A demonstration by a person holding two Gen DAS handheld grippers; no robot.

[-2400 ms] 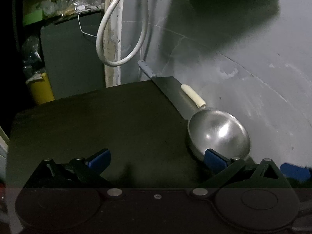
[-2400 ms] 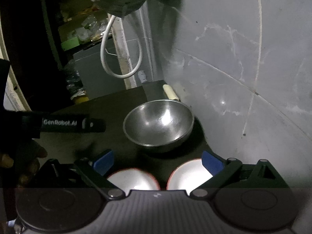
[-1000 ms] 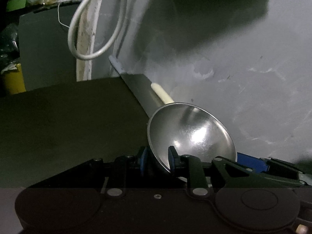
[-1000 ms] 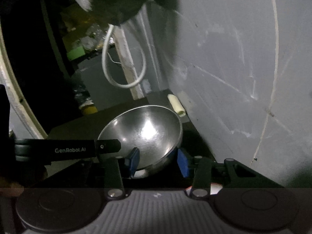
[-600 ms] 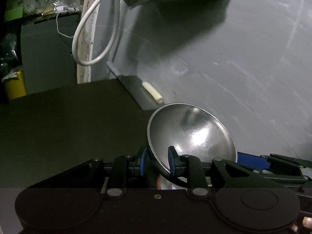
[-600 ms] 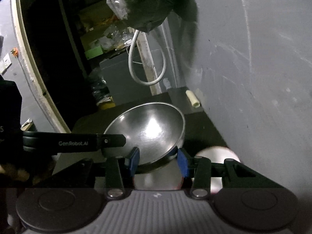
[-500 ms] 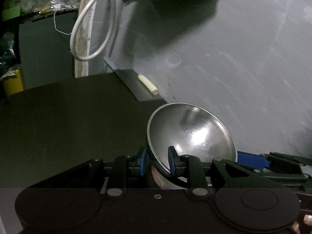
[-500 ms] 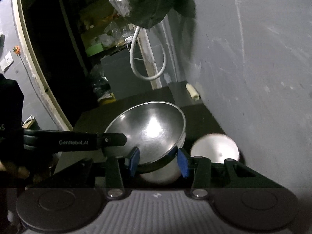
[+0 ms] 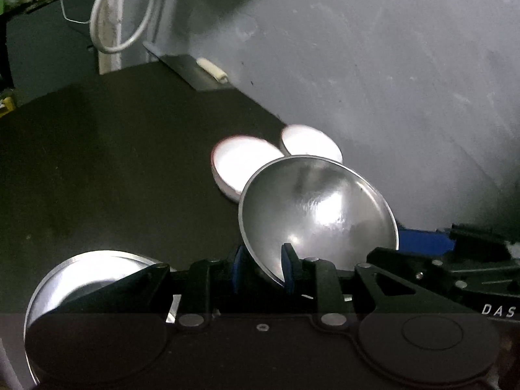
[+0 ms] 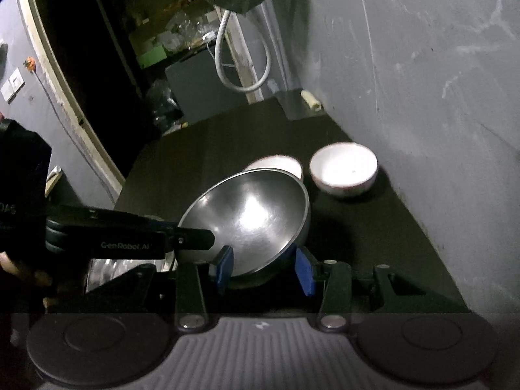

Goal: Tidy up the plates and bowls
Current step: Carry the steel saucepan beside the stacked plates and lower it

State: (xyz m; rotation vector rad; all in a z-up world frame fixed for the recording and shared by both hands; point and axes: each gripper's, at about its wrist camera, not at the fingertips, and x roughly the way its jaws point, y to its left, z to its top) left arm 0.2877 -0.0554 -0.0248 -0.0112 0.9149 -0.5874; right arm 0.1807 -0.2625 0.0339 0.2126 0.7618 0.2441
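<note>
steel bowl point(image 9: 320, 209) hangs tilted above the dark desk point(image 9: 113, 149), its rim clamped in the left gripper point(image 9: 260, 268) at its 7 o'clock and its underside in the right gripper point(image 10: 263, 265). two empty white bowls point(image 10: 344, 169) sit just beyond at 12 o'clock; a steel plate point(image 9: 81, 273) lies at 8 o'clock.

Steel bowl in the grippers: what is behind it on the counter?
Behind the steel bowl sit two white bowls: one fully visible, the other mostly covered by its rim. Neither's contents show.
</note>
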